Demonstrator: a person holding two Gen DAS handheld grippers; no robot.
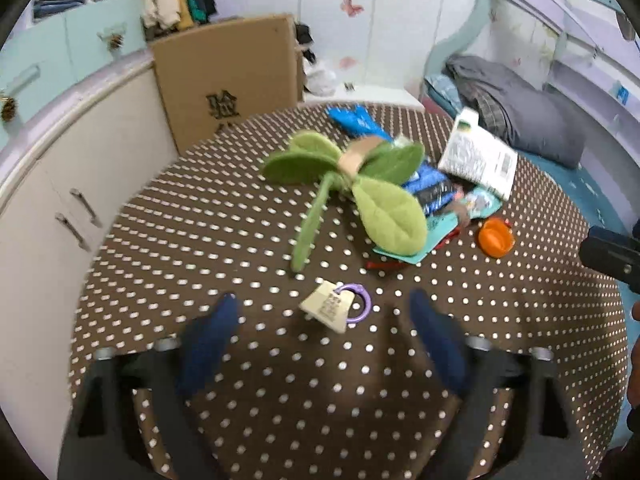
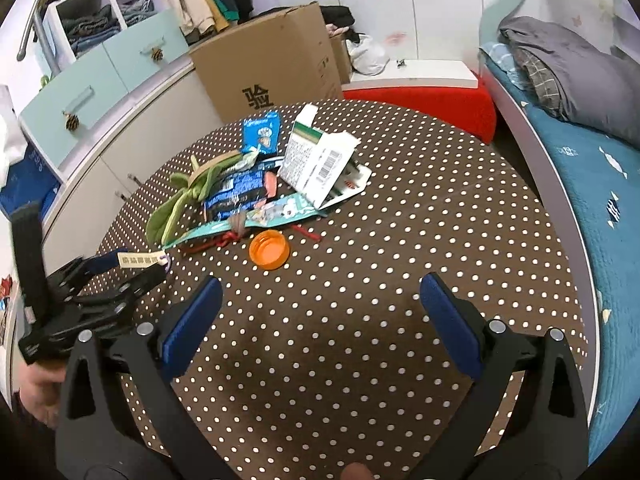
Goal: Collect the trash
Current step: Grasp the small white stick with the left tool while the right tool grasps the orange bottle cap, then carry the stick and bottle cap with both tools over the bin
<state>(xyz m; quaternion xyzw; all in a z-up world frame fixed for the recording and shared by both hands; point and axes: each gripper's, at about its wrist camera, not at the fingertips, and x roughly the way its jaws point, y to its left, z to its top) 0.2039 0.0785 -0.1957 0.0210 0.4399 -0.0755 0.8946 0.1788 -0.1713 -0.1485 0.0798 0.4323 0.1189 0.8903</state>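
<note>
- Left gripper (image 1: 322, 320): jaws spread above the dotted tablecloth (image 1: 280, 400), nothing between the pads. A beige paper tag (image 1: 327, 306) on a purple ring (image 1: 360, 304) lies on the cloth just ahead, between the line of the two blue fingers (image 1: 212, 336).
- Right gripper (image 2: 320, 304): jaws spread wide, empty, over bare cloth. An orange cap (image 2: 269, 249) lies open side up just beyond its fingertips.
- Trash heap, mid-table: a teal wrapper (image 2: 276, 214) and a red strip (image 2: 224, 240) lie flat just behind the cap. Dark blue wrappers (image 2: 236, 194) lie beyond, partly under a green plush leaf toy (image 1: 360, 184) that sprawls towards the left.
- A white carton (image 2: 320, 160), flaps open, stands tilted at the heap's right. A light blue packet (image 2: 262, 130) lies at the far edge.
- Beyond the table: a cardboard box (image 2: 272, 68) against the cabinets; a bed with grey bedding (image 2: 572, 68) to the right.
</note>
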